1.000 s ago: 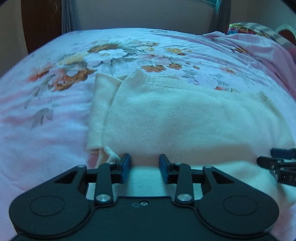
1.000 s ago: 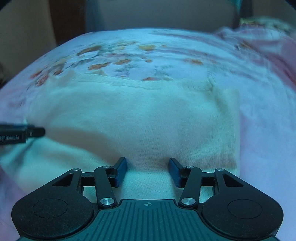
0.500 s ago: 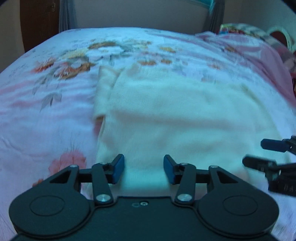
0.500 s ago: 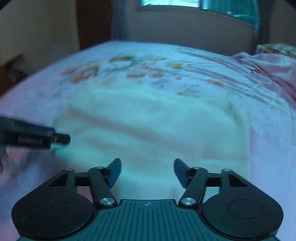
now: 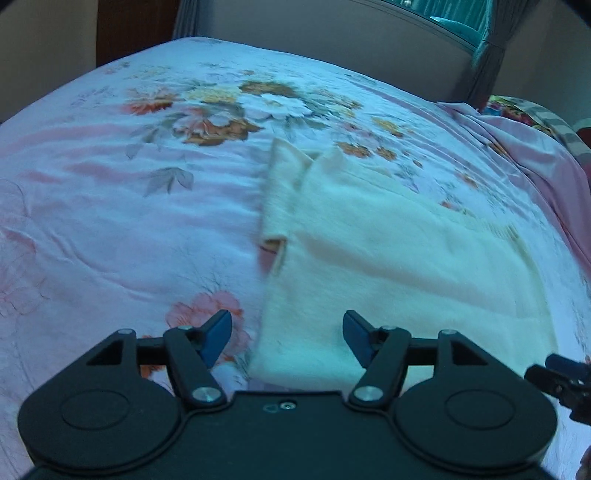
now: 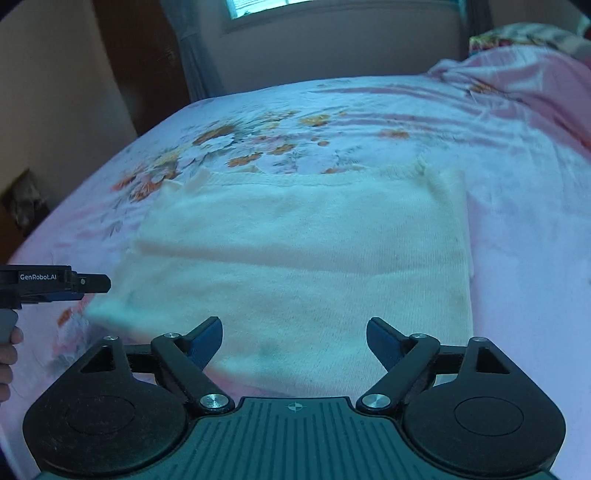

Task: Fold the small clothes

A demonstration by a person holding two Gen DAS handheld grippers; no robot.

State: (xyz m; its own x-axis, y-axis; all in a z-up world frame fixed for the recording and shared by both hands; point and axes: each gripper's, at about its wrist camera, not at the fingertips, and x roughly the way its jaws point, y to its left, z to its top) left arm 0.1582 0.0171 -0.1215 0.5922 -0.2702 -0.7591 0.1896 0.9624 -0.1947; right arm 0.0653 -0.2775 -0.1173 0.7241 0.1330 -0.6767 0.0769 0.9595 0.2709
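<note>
A cream knit garment [image 5: 388, 258] lies folded flat on the floral pink bedspread [image 5: 129, 206]; it also shows in the right wrist view [image 6: 303, 251]. My left gripper [image 5: 287, 338] is open and empty, above the garment's near left corner. My right gripper [image 6: 294, 338] is open and empty, above the garment's near edge. The left gripper also shows at the left edge of the right wrist view [image 6: 55, 284]. The right gripper's tips show at the right edge of the left wrist view [image 5: 561, 380].
A crumpled pink sheet [image 6: 517, 74] and a colourful pillow [image 5: 524, 110] lie at the bed's far right. A wall with a window [image 6: 258, 7] and curtains stands behind the bed. The bedspread [image 6: 535, 229] extends on both sides of the garment.
Both grippers have opened wider and pulled back and up from the garment's near edge. The garment stays flat on the bed.
</note>
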